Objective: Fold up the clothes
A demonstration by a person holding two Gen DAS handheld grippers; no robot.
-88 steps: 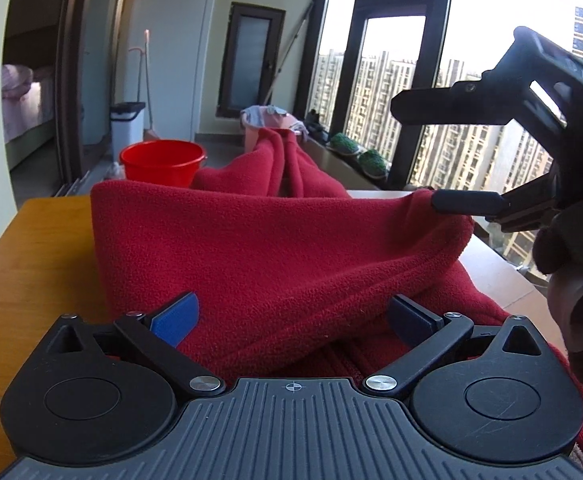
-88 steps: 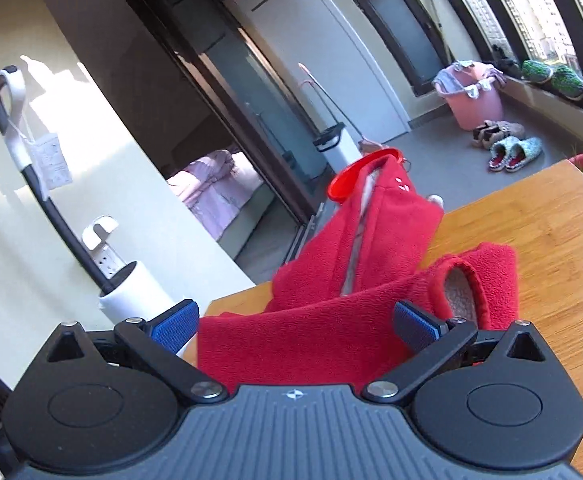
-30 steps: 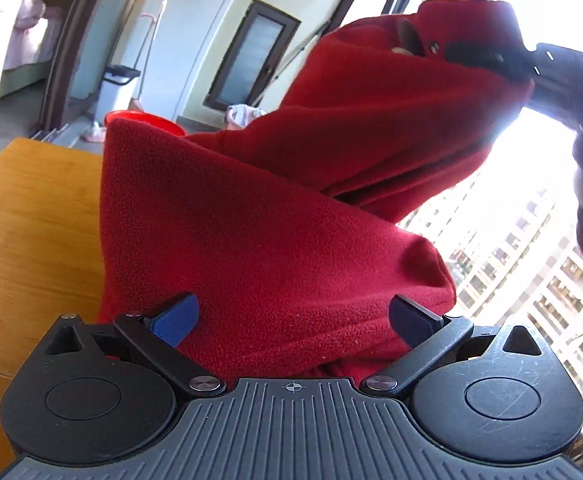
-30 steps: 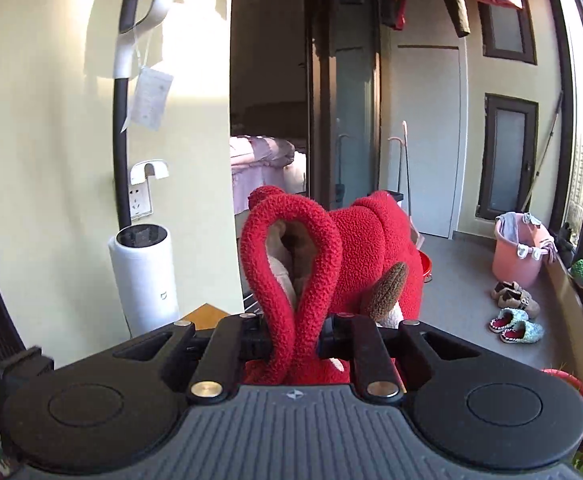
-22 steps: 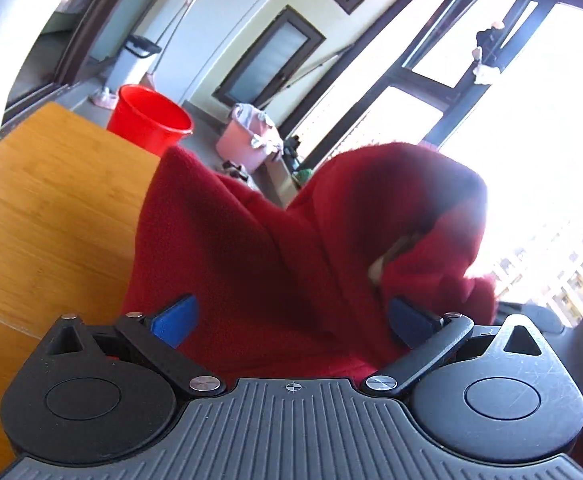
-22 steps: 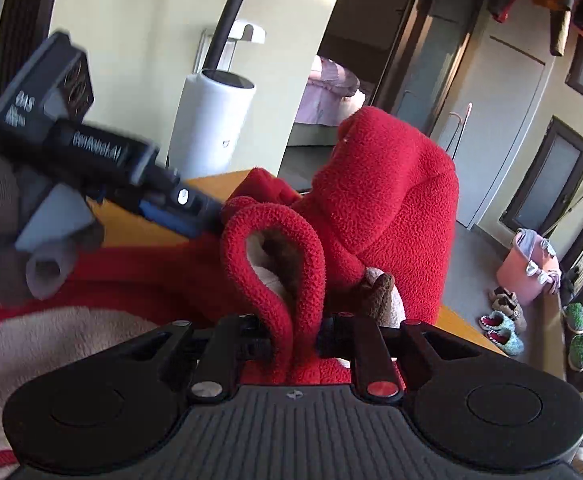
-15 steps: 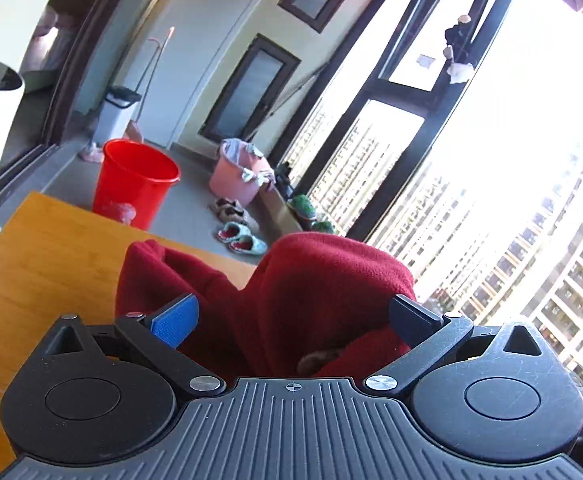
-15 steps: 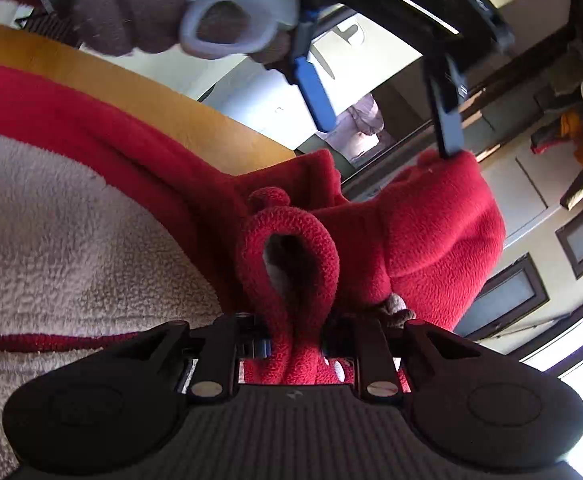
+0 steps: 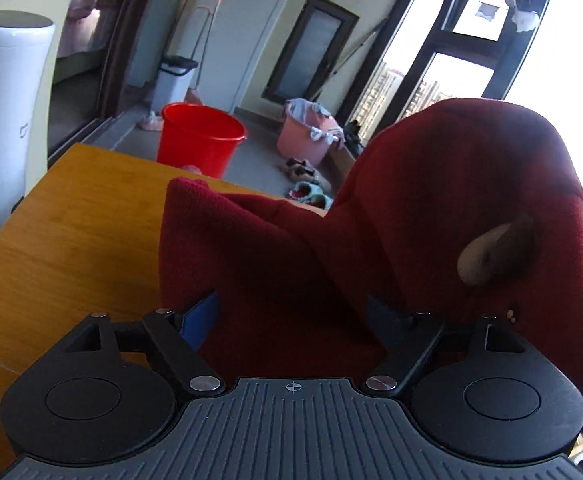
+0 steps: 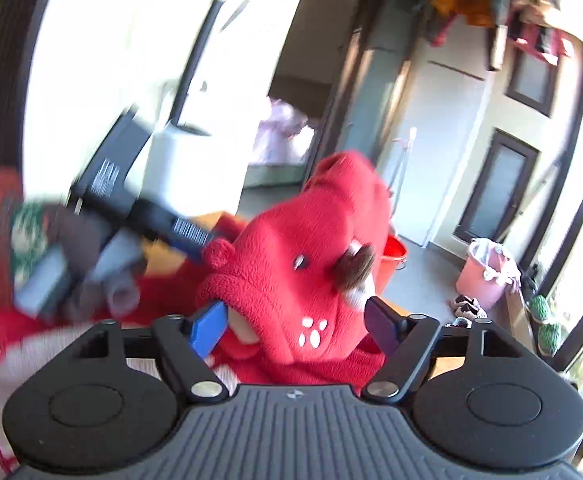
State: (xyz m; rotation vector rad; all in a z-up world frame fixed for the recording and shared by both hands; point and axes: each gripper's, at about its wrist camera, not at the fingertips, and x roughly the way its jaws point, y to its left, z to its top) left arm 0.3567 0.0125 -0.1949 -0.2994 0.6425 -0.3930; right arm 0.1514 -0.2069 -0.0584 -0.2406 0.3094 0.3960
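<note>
Both tools are working over a red fleece garment (image 9: 291, 264) heaped on the wooden counter (image 9: 83, 216). Right tool (image 10: 297, 322) is spreading its jaws, the blue pads standing clear on either side of the hood (image 10: 311, 248), which is rising between them at 12 o'clock with a small brown ear (image 10: 357, 266) and white paw print showing. Left tool (image 9: 293, 316) is drawing its jaws inward, though the pads are sitting apart with fleece bunched between them and not visibly pinched. From the left wrist view, the hood is looming at 2 o'clock. On the floor beyond the counter, a red bucket (image 9: 199, 138) is standing at 11 o'clock and a pink basket (image 9: 309, 132) at 12. Motion blur is smearing the right wrist view.
</note>
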